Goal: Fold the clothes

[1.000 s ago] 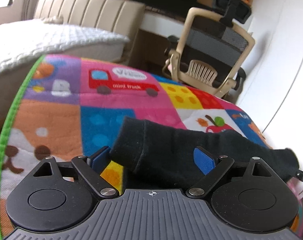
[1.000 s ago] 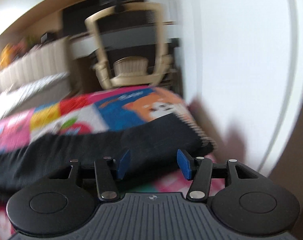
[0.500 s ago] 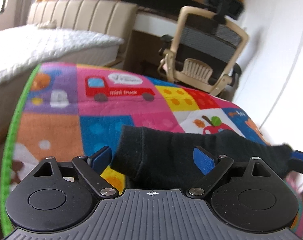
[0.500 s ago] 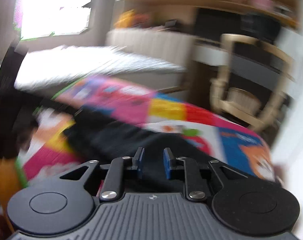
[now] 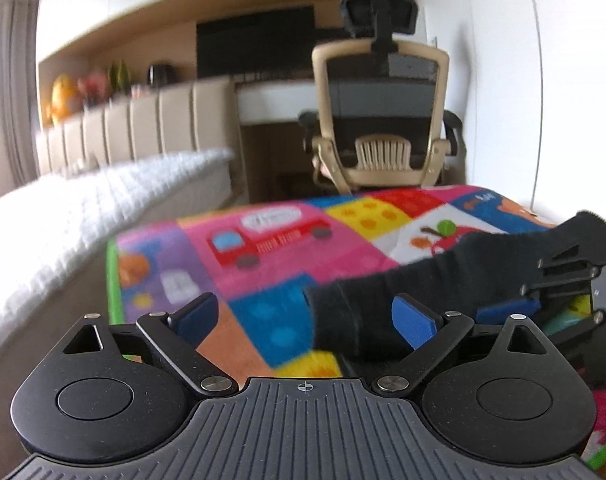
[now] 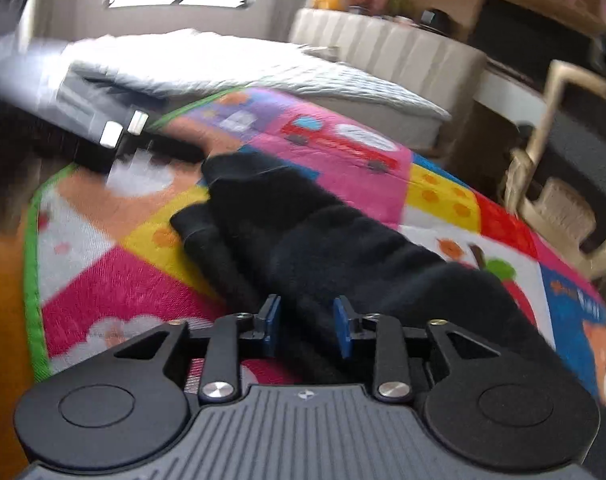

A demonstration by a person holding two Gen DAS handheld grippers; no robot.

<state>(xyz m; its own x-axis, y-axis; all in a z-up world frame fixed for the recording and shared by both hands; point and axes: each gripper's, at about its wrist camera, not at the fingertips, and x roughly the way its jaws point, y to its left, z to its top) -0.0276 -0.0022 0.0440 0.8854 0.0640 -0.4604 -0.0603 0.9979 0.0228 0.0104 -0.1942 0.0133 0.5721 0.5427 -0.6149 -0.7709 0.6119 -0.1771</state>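
Left wrist view: one black garment (image 5: 443,280) lies on one colourful mat (image 5: 271,248), at the lower right of the frame. The left gripper (image 5: 307,316) has its jaws wide apart and holds nothing; the garment's end lies between them. The right gripper (image 5: 515,312) enters at the right edge.

Right wrist view: the garment (image 6: 343,240) runs through the middle of the frame. The right gripper (image 6: 307,328) tilts down, its jaws have just been opening, partly apart, cloth between them but not pressed.

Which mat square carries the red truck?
The pink square; the yellow square beside it has only dots, the white square an apple.
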